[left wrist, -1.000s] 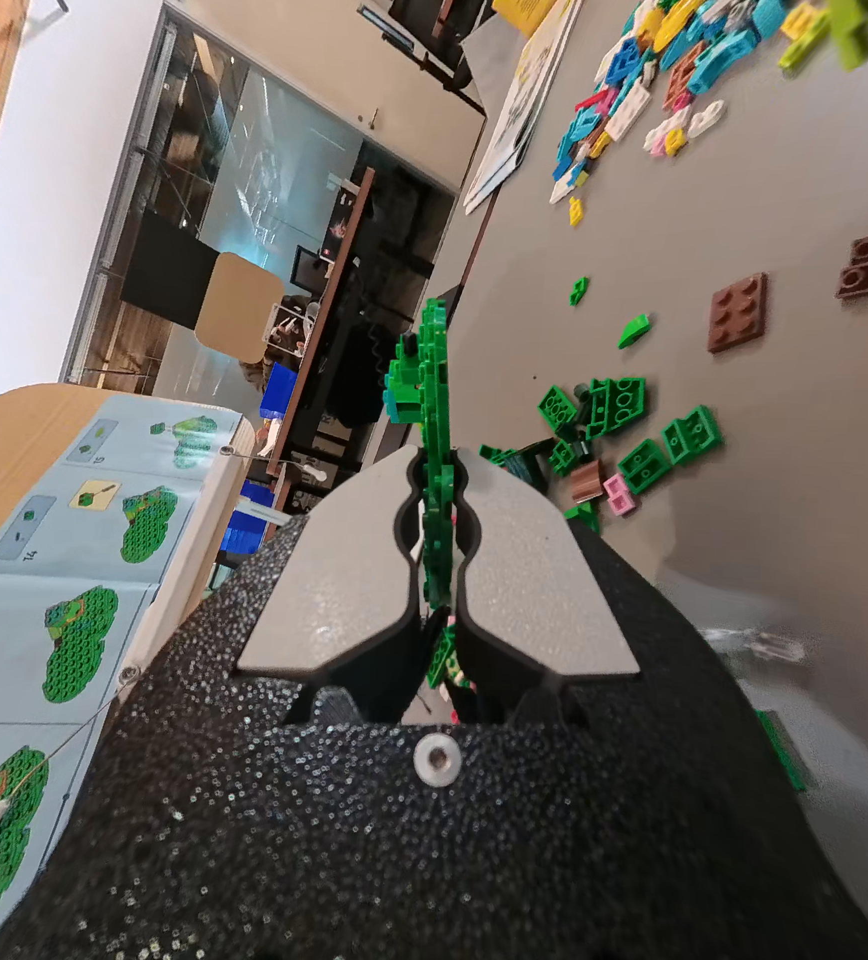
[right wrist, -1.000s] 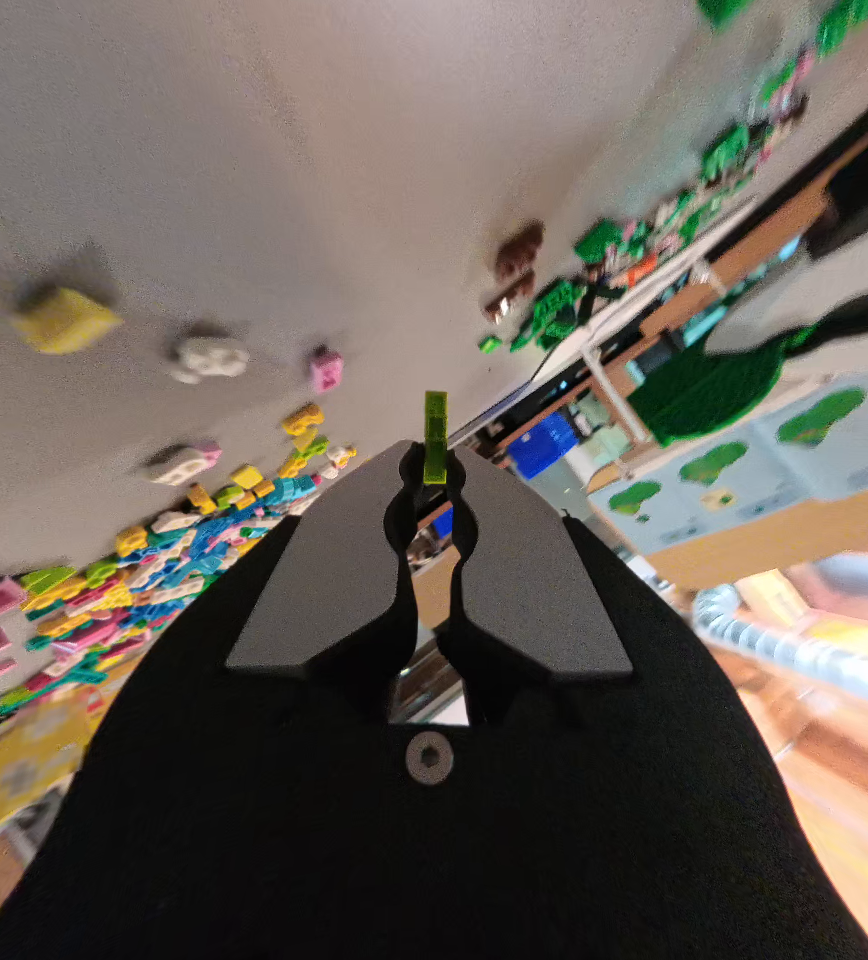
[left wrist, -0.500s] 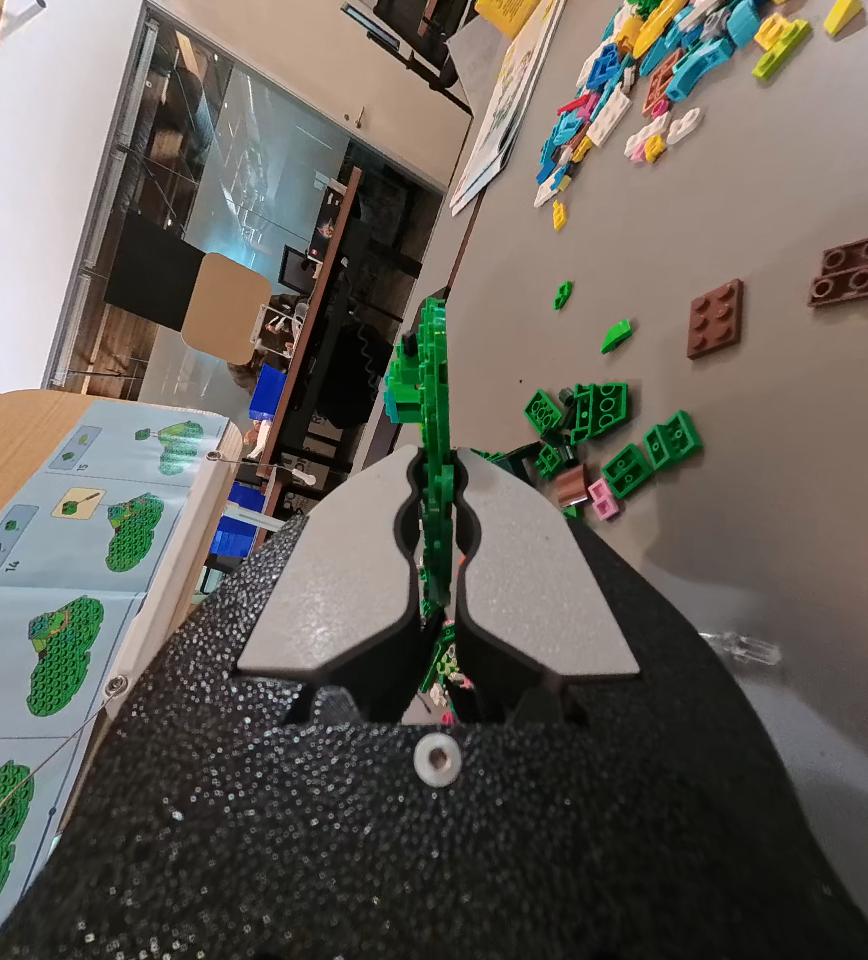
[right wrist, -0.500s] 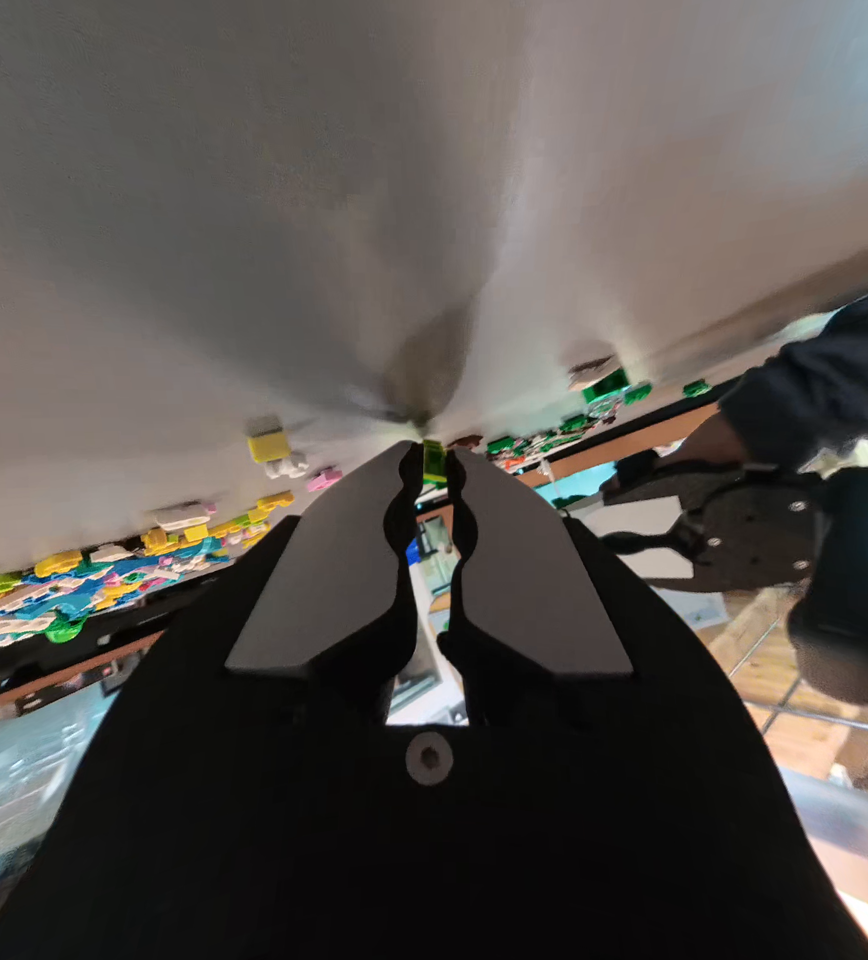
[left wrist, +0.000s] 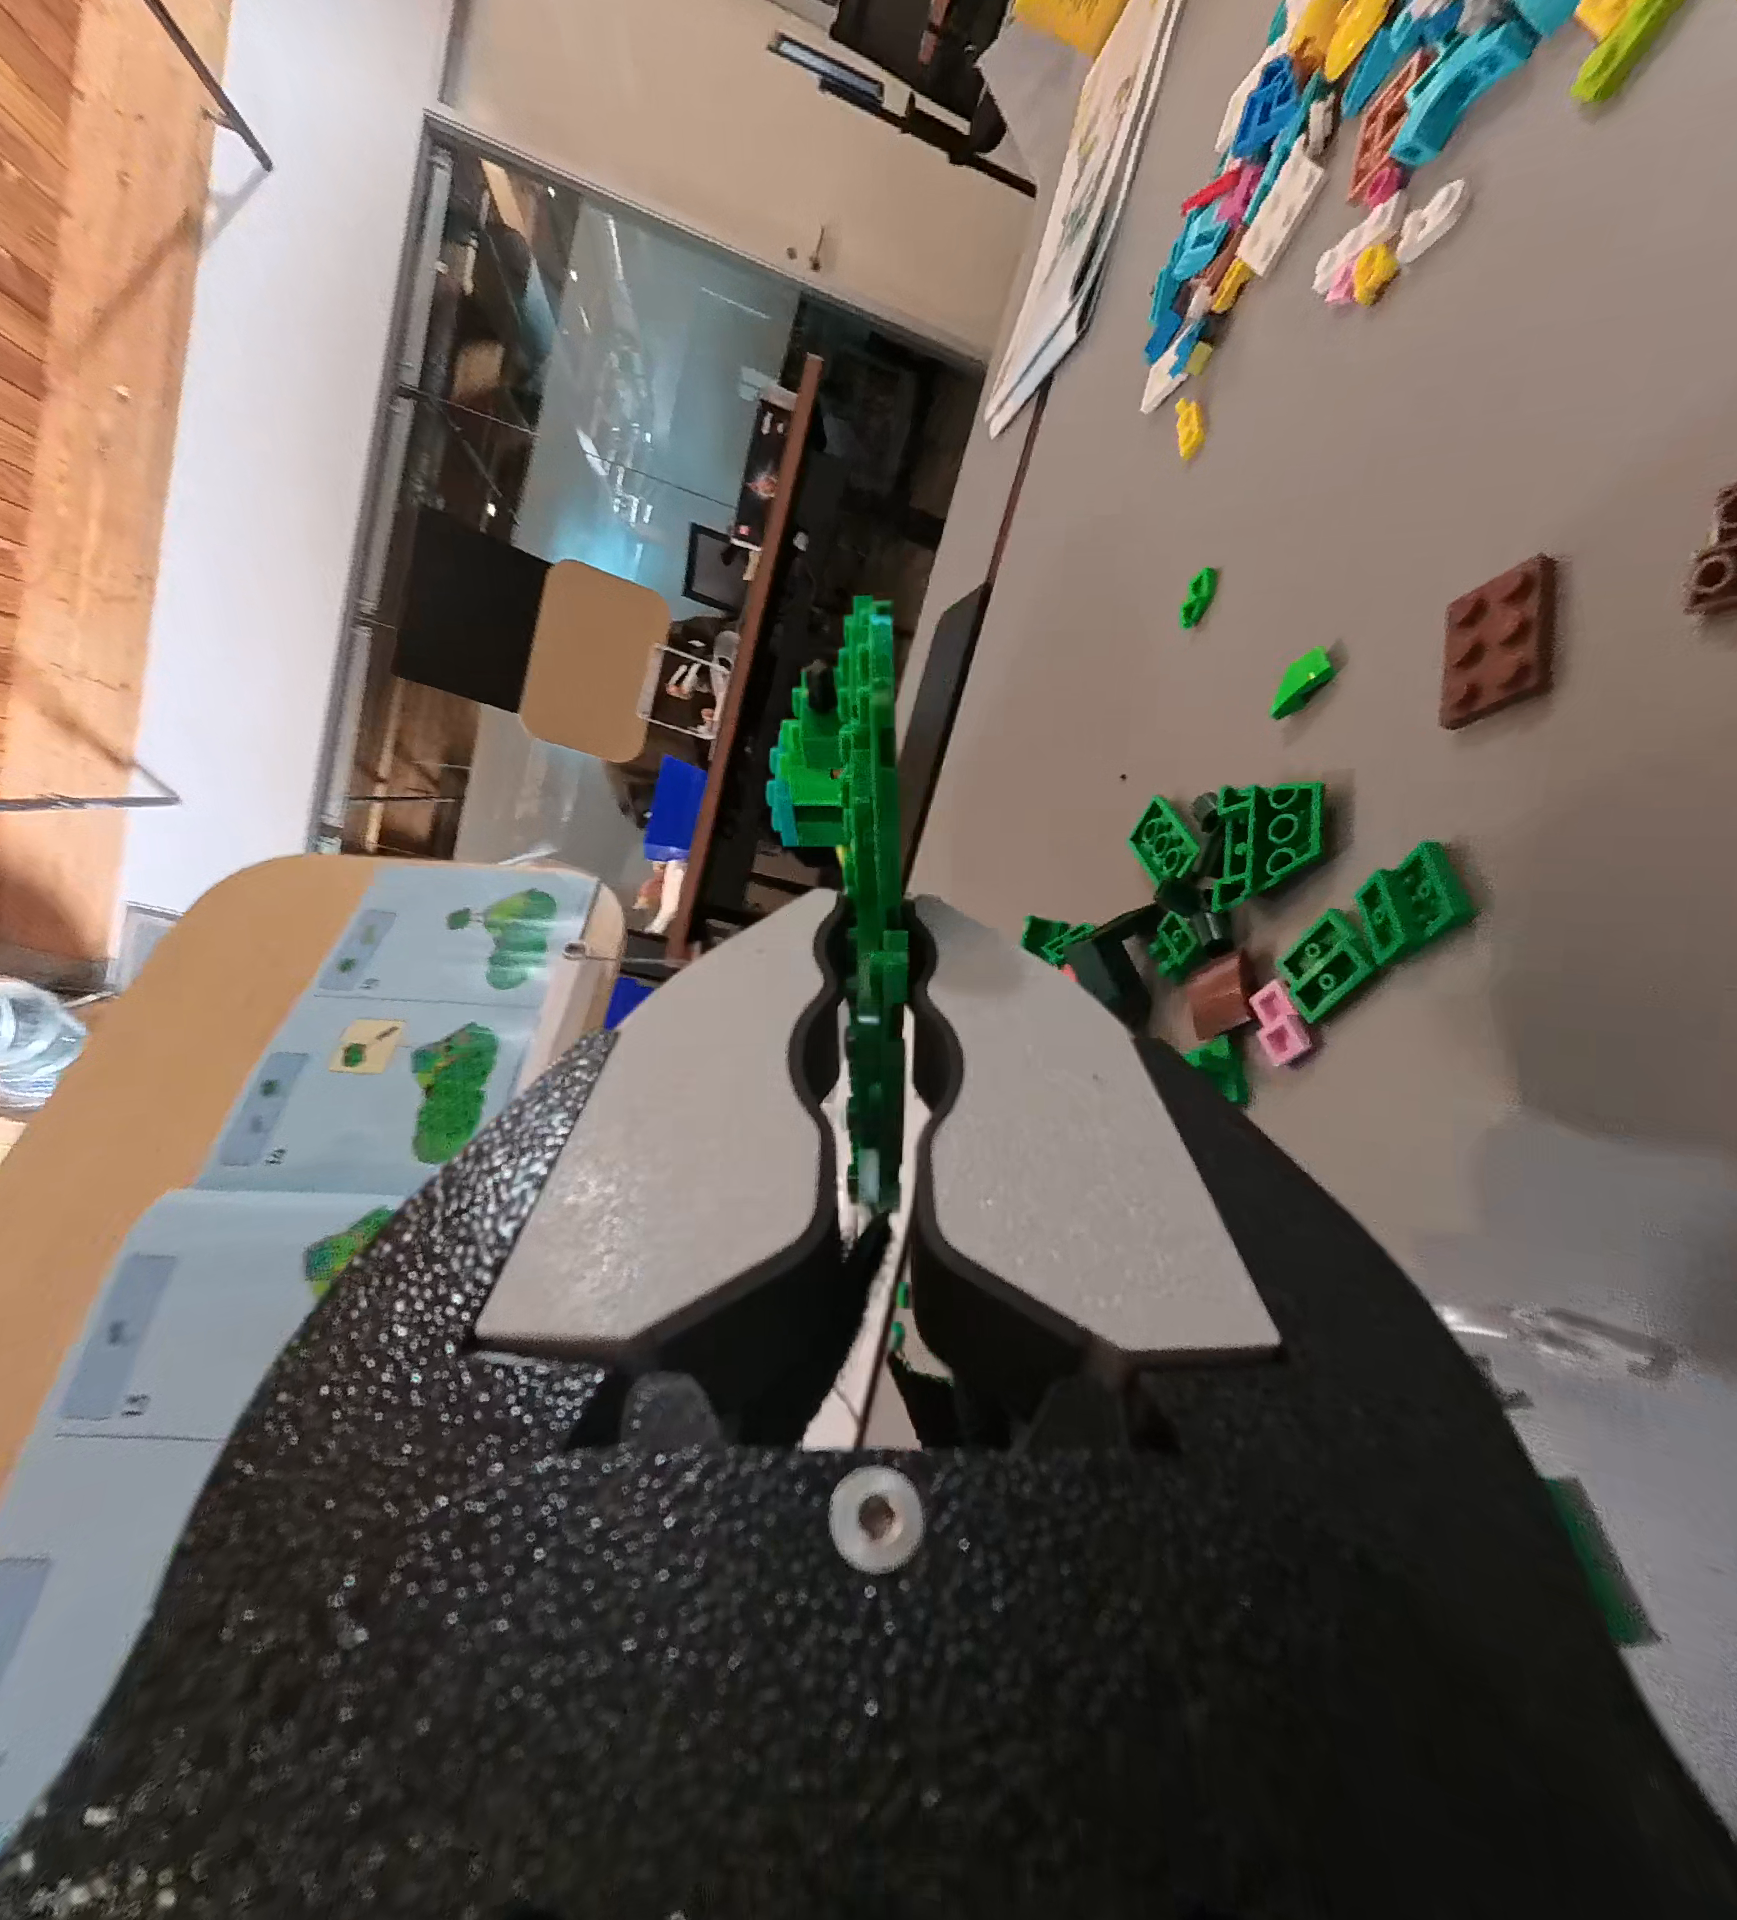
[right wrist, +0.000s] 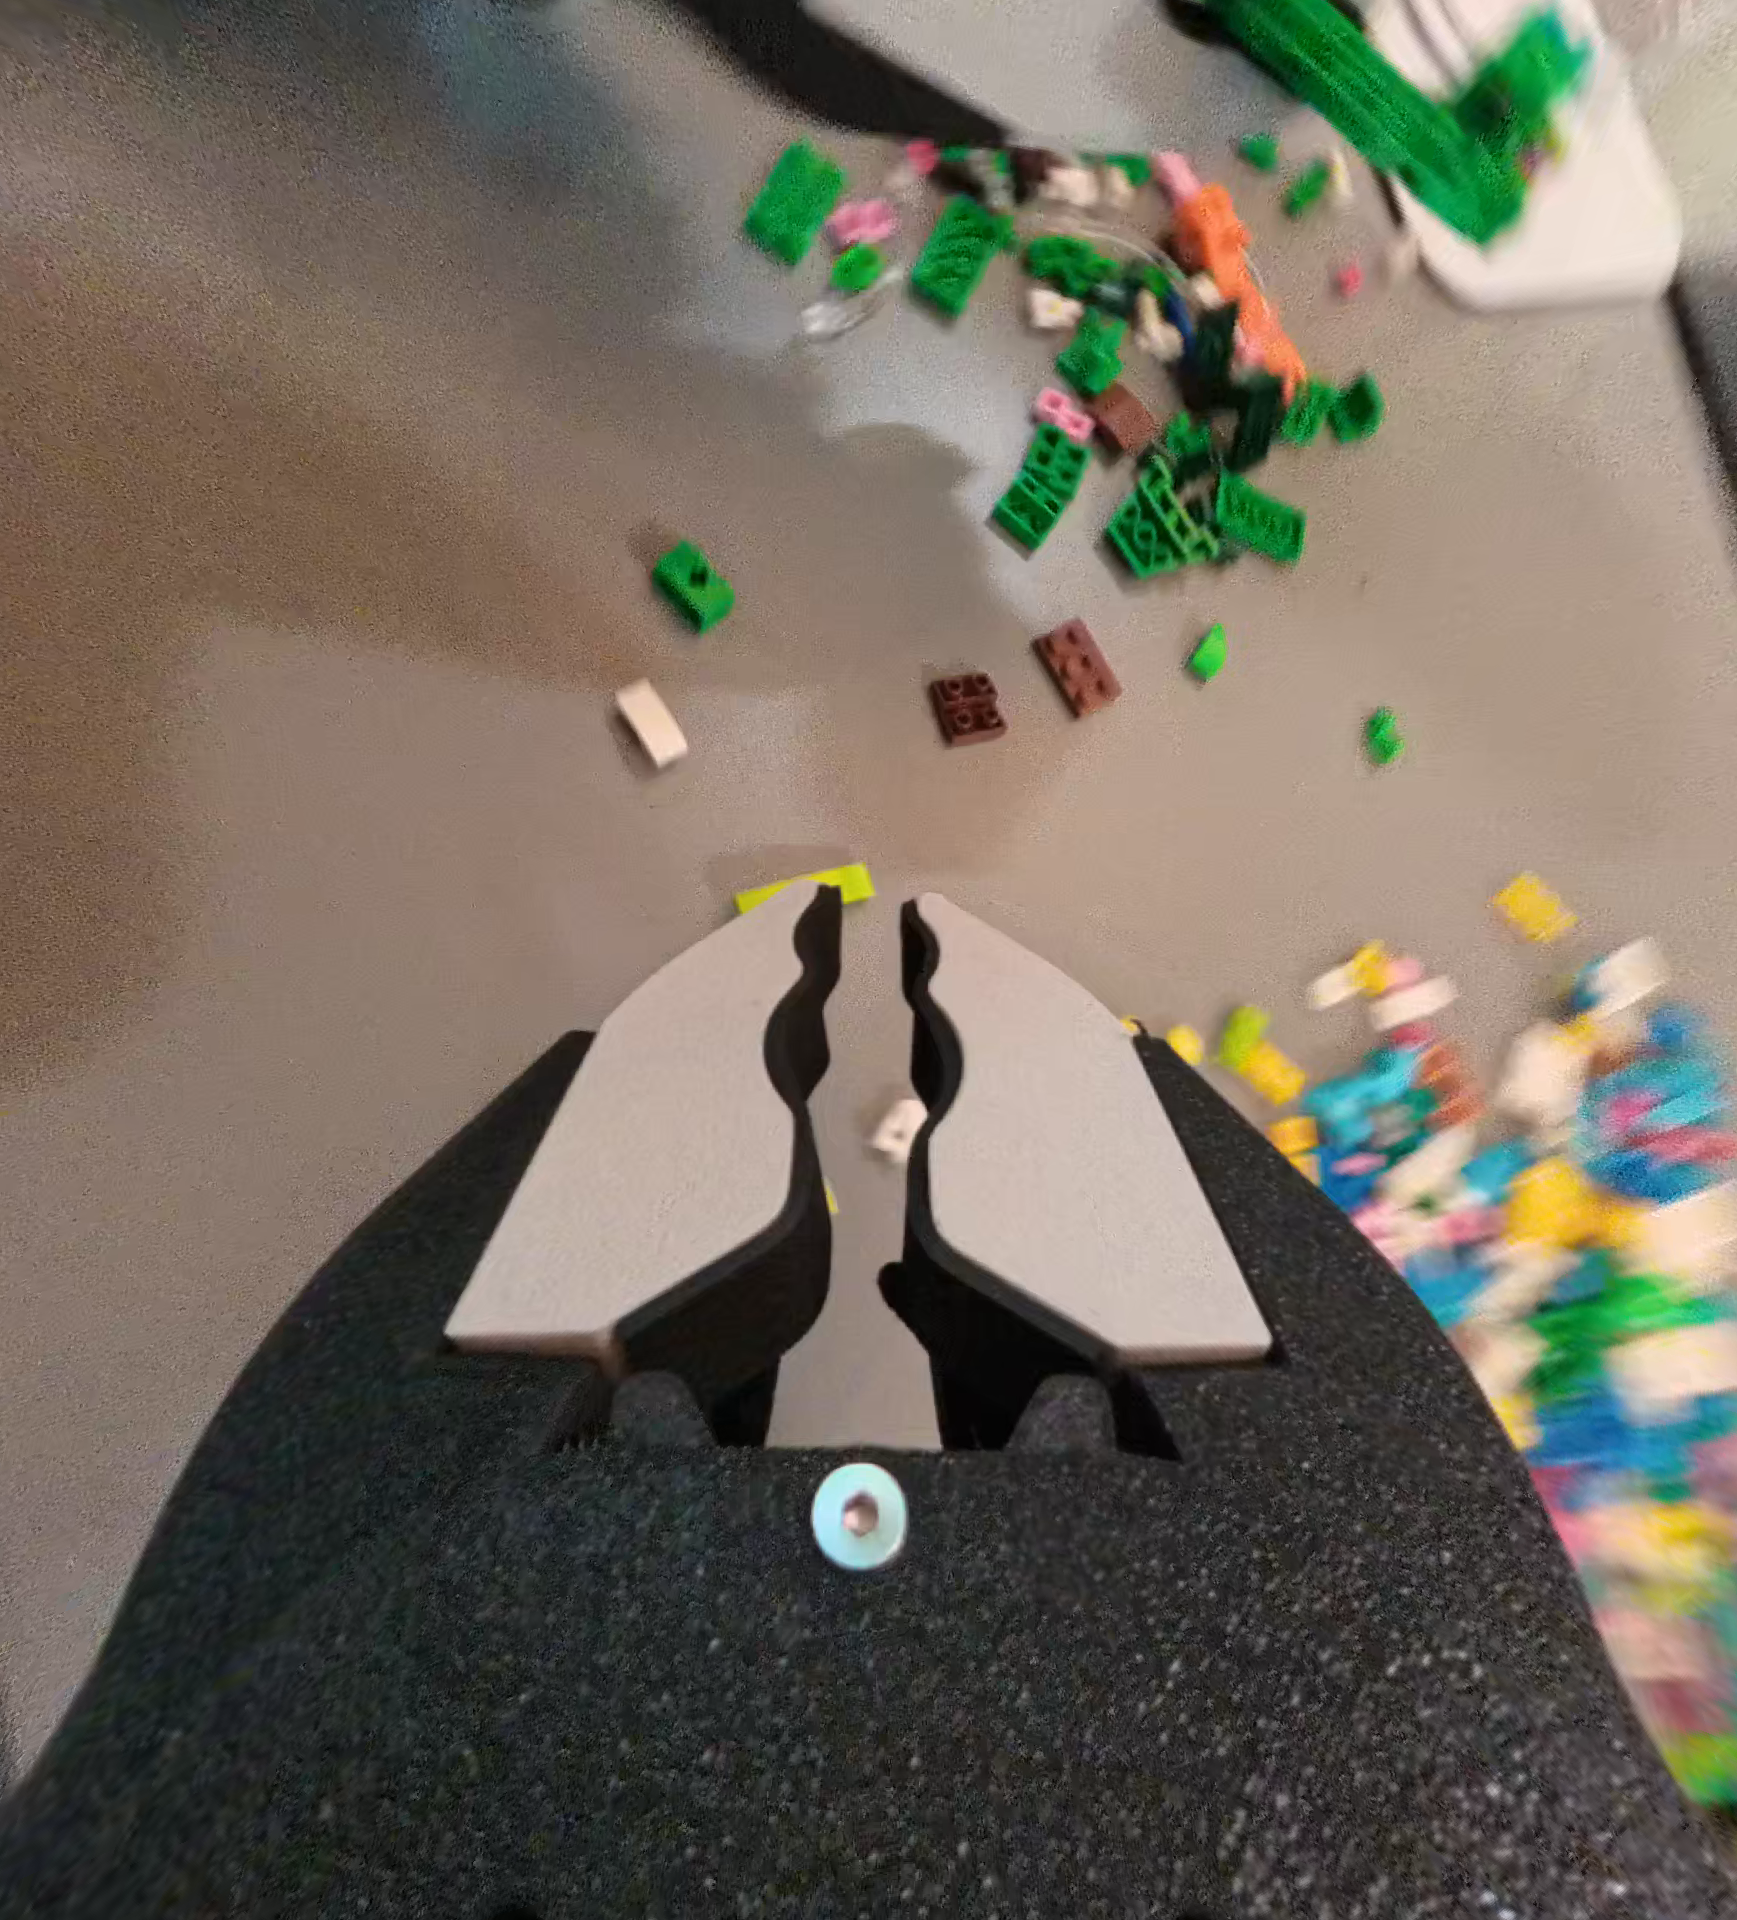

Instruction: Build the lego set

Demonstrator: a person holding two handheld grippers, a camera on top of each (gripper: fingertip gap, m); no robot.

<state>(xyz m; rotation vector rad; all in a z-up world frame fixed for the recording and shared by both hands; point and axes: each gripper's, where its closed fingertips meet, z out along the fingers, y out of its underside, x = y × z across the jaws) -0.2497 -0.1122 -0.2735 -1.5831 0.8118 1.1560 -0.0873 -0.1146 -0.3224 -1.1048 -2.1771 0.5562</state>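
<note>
My left gripper (left wrist: 874,914) is shut on a green lego plate assembly (left wrist: 864,748) and holds it edge-on and upright above the grey table (left wrist: 1466,1039). Small green and teal bricks stick out on the plate's left side. My right gripper (right wrist: 864,909) points down at the table with its jaws a little apart and nothing between them. A lime-green piece (right wrist: 807,888) lies on the table just past its left fingertip, partly hidden by it. The green plate also shows blurred at the top right of the right wrist view (right wrist: 1363,94).
Loose green bricks (left wrist: 1259,862) and brown plates (left wrist: 1498,639) lie on the table. A pile of coloured pieces (right wrist: 1570,1195) sits right of my right gripper. A green brick (right wrist: 692,587) and a white piece (right wrist: 651,722) lie ahead. An instruction booklet (left wrist: 324,1091) stands at left.
My right gripper swung down toward the table and its jaws parted; the lime-green piece it held now lies on the table. My left gripper kept its hold on the green plate.
</note>
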